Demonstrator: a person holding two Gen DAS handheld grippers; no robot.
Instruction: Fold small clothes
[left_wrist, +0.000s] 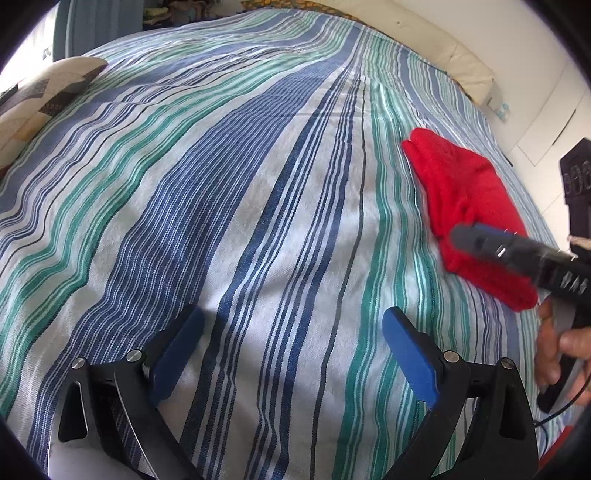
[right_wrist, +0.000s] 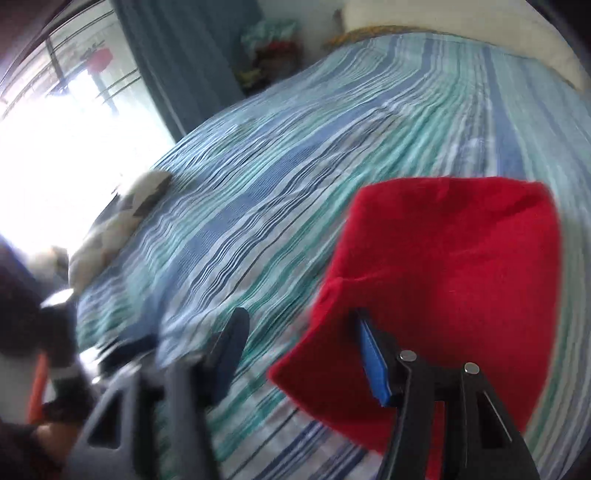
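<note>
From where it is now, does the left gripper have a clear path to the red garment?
Probably yes. The left gripper is open over bare bedspread, nothing lying between it and the red garment. The right gripper already reaches across the garment's near part, so approach the far end.

1. The bedspread (left_wrist: 229, 192) is striped in dark blue, pale blue, teal green and white
2. The small garment (left_wrist: 469, 192) is plain bright red
3. The cushion (left_wrist: 40, 99) is cream with dark brown and tan geometric patches
4. Both grippers have black arms and blue pads (left_wrist: 408, 354)
5. The curtain (right_wrist: 177, 55) is dull blue
</note>
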